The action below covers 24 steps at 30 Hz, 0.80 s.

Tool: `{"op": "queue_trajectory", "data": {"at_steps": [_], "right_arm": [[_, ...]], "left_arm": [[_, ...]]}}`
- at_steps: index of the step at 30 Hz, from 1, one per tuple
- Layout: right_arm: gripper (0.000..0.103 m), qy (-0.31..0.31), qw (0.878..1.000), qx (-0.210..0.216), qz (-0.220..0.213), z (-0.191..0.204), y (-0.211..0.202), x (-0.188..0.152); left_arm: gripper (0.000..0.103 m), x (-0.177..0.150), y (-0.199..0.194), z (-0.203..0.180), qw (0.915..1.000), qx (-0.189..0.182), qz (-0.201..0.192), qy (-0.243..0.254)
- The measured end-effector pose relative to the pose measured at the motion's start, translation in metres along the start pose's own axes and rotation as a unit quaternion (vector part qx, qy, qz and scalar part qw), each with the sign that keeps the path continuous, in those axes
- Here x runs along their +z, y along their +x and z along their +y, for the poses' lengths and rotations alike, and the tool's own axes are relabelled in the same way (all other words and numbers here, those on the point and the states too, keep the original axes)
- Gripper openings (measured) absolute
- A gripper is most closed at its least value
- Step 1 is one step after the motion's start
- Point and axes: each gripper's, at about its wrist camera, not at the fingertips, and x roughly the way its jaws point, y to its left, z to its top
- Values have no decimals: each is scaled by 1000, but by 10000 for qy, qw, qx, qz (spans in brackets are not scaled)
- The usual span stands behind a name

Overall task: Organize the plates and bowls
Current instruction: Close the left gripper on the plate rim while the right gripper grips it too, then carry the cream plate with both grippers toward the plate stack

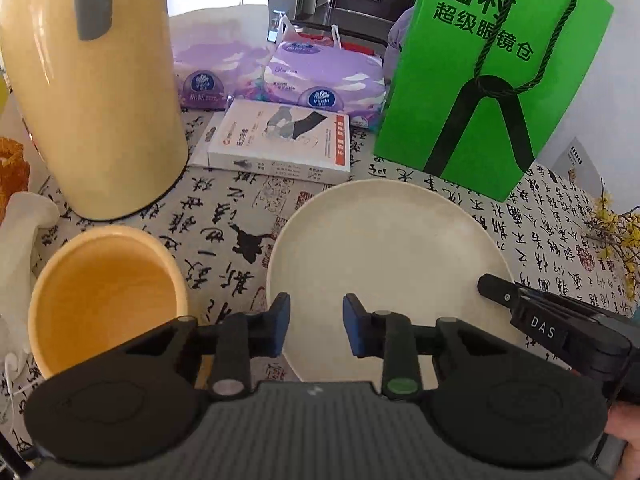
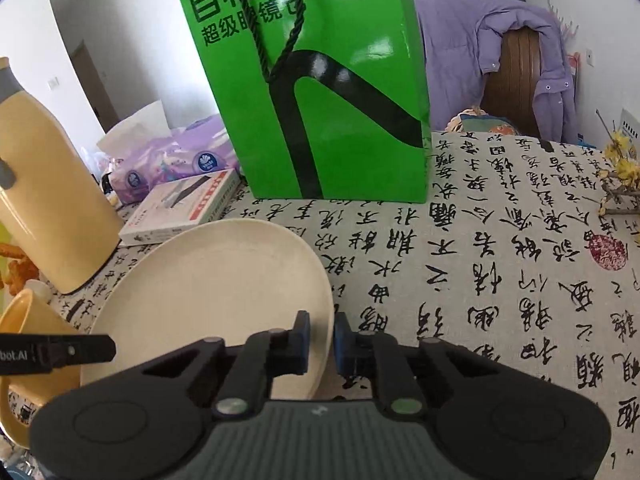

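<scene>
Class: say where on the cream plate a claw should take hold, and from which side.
Grip the cream plate at its thin raised rim, coming from the open tablecloth side. It lies flat, so only the edge fits between pads; the bag, box and cup crowd the other sides.

Right of the plate the desk lies bare and open up to the flower twigs at its far edge. Behind the plate the green bag stands close, with the box and tissue packs beside it. The jug and cup crowd the left, leaving 1 narrow strip between cup and plate.
</scene>
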Motion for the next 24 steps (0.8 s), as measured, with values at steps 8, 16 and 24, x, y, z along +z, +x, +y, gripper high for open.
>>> {"op": "queue_trajectory", "data": {"at_steps": [8, 16, 24], "right_arm": [[10, 79, 9998, -172, -64, -9, -7, -1], [9, 86, 9998, -189, -21, -18, -17, -5], [7, 220, 9996, -115, -143, -17, -56, 4]], "left_arm": [[32, 8, 7, -8, 9992, 165, -111, 349], [7, 5, 31, -17, 9981, 330, 209, 485], [6, 12, -12, -22, 9995, 155, 122, 254]]}}
